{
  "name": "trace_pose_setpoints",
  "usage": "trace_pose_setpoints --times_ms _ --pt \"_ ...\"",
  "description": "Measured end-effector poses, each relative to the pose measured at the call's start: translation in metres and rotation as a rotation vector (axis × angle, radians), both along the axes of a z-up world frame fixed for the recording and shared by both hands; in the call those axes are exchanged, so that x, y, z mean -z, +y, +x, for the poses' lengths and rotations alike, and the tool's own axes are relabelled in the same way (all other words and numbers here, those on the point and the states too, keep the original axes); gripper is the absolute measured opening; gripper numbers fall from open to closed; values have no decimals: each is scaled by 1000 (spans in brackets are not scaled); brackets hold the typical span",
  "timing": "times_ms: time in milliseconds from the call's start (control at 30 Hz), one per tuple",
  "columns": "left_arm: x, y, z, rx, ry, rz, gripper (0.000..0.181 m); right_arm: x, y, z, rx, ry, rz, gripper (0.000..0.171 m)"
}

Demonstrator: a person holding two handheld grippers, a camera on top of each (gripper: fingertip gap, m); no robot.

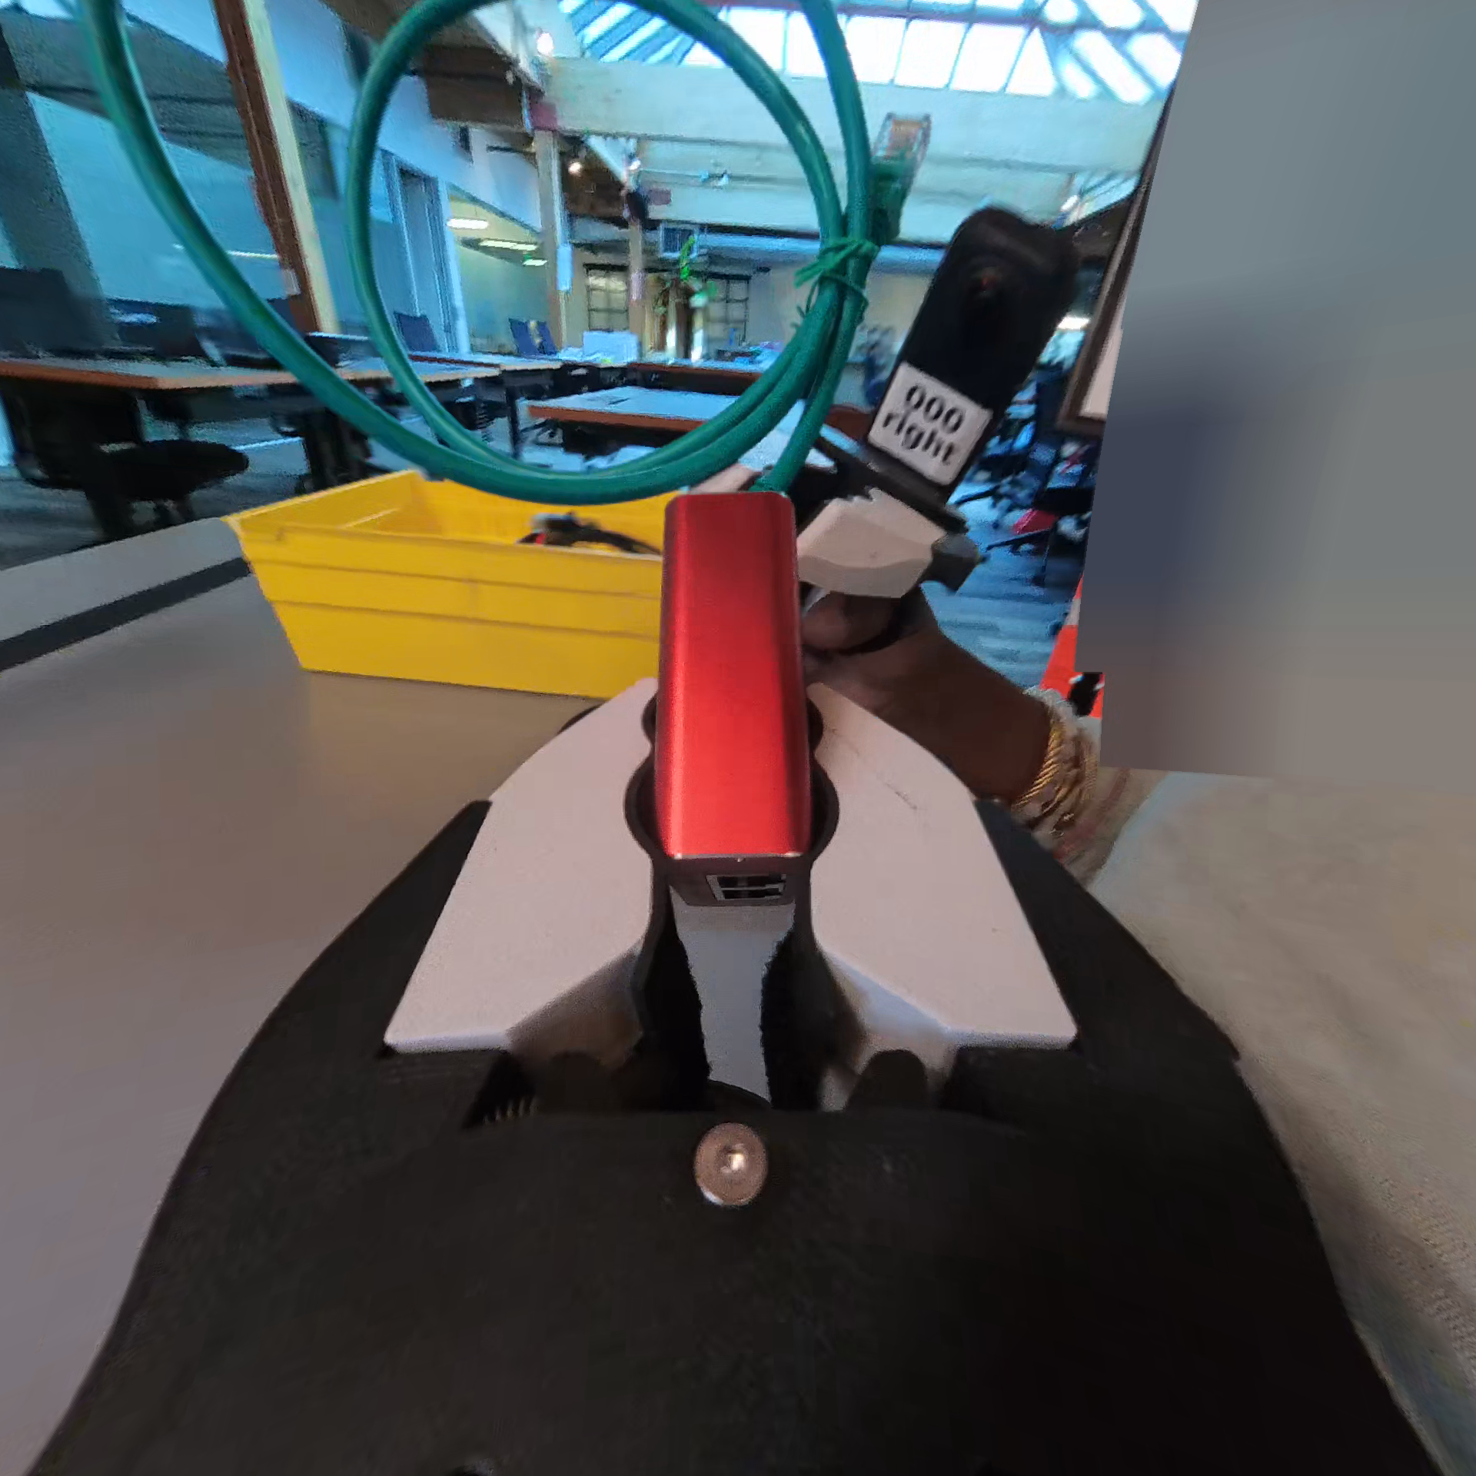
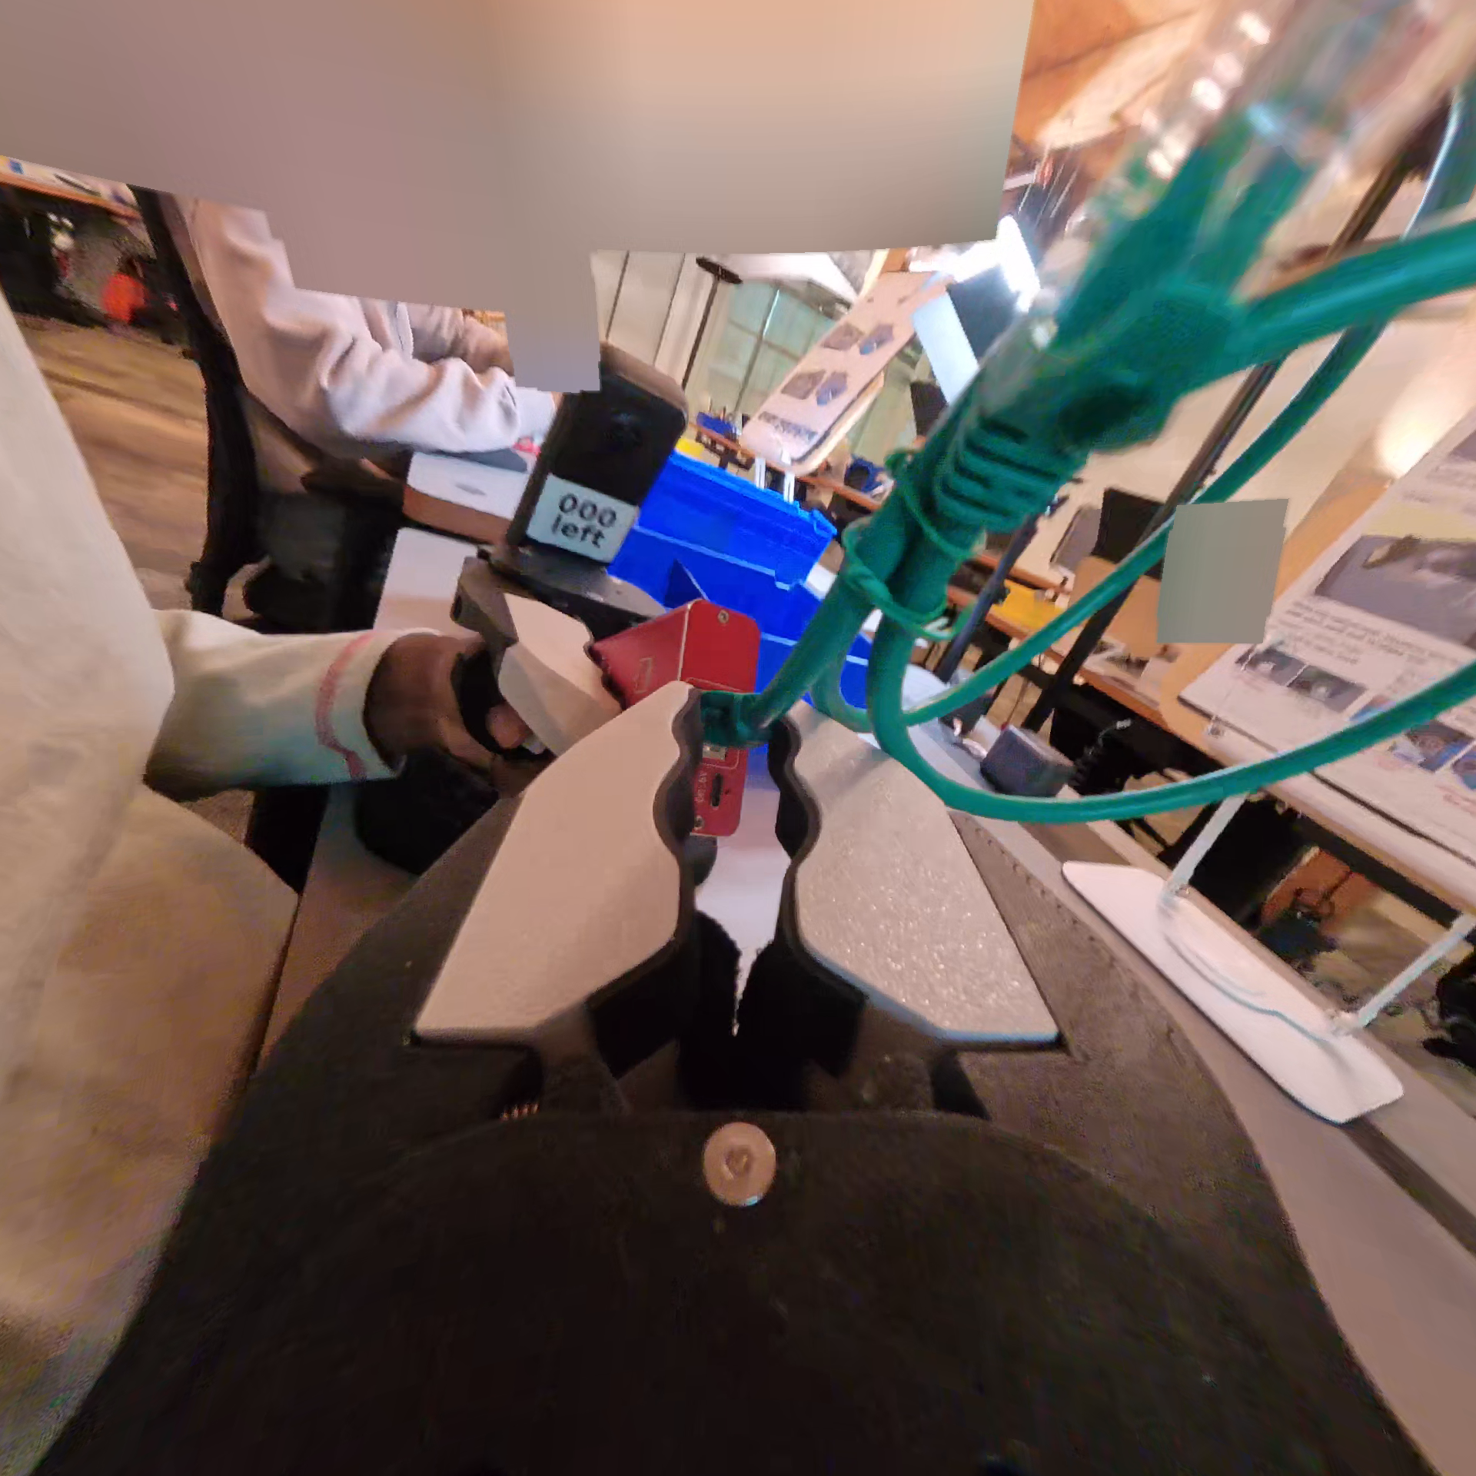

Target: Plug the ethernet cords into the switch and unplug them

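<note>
My left gripper (image 1: pixel 731 719) is shut on a red metal switch (image 1: pixel 727 639) and holds it lengthwise above the grey table (image 1: pixel 200 759), one port end facing the camera. A green ethernet cord (image 1: pixel 559 471) loops from the switch's far end, tied in a coil, with its free clear plug (image 1: pixel 902 152) hanging high. In the right wrist view my right gripper (image 2: pixel 735 719) is shut on the cord's green plug boot (image 2: pixel 731 711) at the switch's (image 2: pixel 687 647) face. I cannot tell how deep the plug sits. The left gripper (image 2: pixel 591 679) holds the switch from the left.
A yellow bin (image 1: pixel 447 591) stands on the table behind the switch. A blue bin (image 2: pixel 719 527) stands farther back. A white stand base (image 2: pixel 1230 998) sits at the table's right edge. A person's hand and sleeve (image 2: pixel 263 703) hold the left gripper. Both grippers' tips are close together, under 4 cm apart.
</note>
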State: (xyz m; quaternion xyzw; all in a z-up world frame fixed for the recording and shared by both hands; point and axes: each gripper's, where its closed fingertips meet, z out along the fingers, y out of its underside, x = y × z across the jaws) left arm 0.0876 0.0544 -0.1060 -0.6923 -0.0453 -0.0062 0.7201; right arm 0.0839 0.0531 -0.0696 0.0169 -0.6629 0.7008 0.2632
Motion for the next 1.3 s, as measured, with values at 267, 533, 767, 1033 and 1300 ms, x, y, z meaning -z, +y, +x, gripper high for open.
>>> trace_pose_setpoints --times_ms 267,533,767,1033,1300 --pt "-9 -4 21 262 -246 97 28 -12 -6 15 -113 -21 -88 14" --pt "2 -4 14 157 -89 41 29 9 -3 11 -317 -308 -108 17" --pt "5 -3 17 166 -70 24 29 17 -6 15 -320 -322 -26 17" --pt "7 -2 3 38 7 2 29 16 -3 2 -122 -132 32 15" --pt "12 -10 36 283 -27 -22 29 -51 76 34 -325 -22 -436 13"
